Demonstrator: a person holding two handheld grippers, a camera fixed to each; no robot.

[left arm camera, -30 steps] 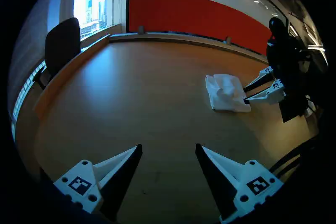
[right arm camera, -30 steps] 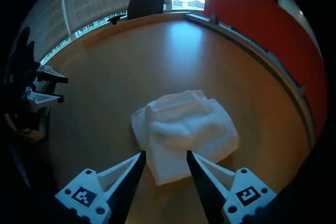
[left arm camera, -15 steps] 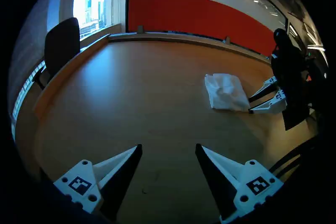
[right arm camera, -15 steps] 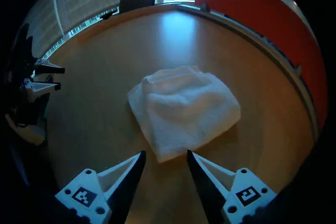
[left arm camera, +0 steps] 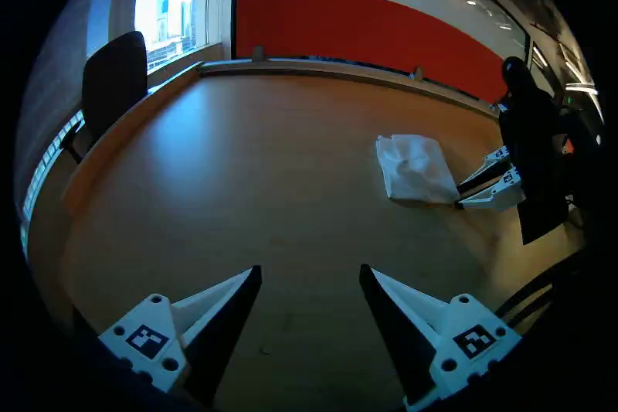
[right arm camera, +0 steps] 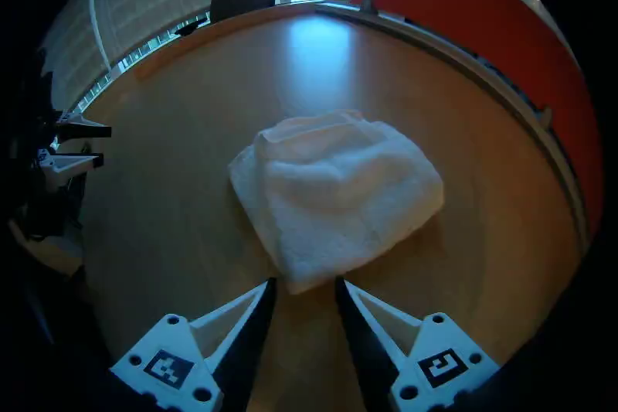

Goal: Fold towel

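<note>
Wooden table (left arm camera: 232, 165) stretches to a red partition (left arm camera: 363, 25) and an office chair (left arm camera: 112, 83). My left tongs (left arm camera: 309, 269), spread wide over bare wood, see the folded white towel (left arm camera: 415, 168) well off, my right tongs (left arm camera: 457, 197) at its edge. The right gripper view looks down: the towel's near corner lies between parted tips, unpinched.
</note>
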